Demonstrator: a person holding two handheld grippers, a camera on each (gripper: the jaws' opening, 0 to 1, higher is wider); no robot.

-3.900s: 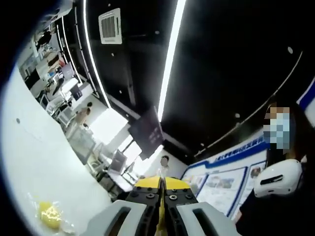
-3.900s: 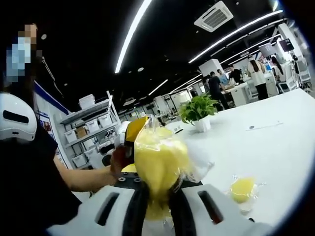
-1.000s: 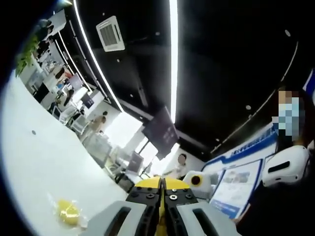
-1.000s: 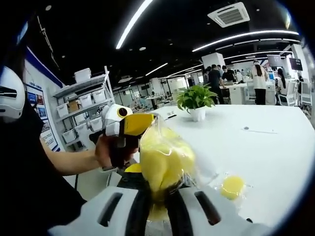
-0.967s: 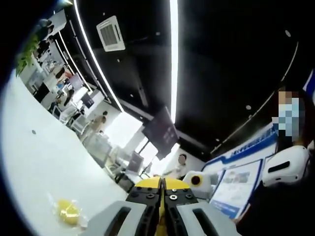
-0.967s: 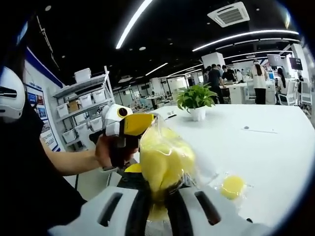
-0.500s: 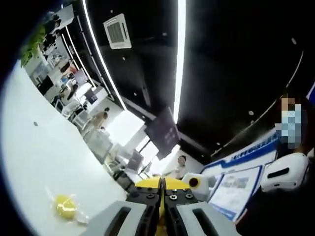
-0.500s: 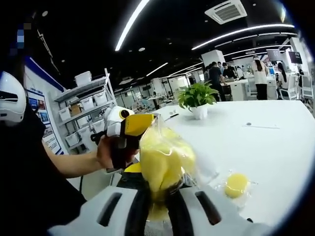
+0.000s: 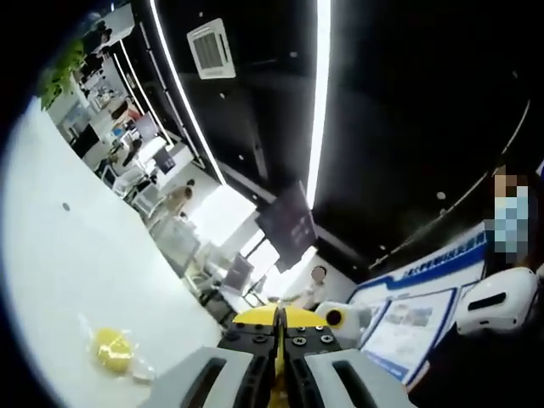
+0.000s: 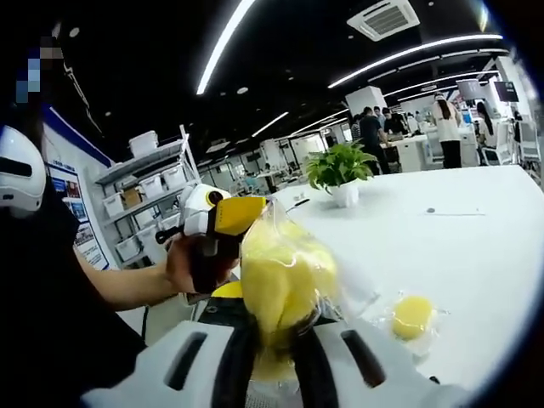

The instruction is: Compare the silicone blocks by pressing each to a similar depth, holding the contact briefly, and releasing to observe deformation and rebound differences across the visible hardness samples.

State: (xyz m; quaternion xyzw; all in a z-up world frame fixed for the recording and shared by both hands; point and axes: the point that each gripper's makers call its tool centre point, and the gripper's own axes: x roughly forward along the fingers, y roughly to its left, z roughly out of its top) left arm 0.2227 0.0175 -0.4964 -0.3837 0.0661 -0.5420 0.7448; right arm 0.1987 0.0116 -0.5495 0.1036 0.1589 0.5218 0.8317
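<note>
In the right gripper view, the left gripper (image 10: 223, 223), left of centre in a hand (image 10: 180, 263), has jaws pressed together. At centre, the right gripper (image 10: 274, 348) clamps a bagged yellow block (image 10: 280, 280), likely holding the squeeze. Lower right, another bagged block (image 10: 412, 316) waits on the white table (image 10: 476, 246).

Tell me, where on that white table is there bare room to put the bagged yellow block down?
The white table lies bare between the potted plant and the small bagged yellow sample. It is crowded near the right gripper, shut on the bagged yellow block, with the left gripper close behind.
</note>
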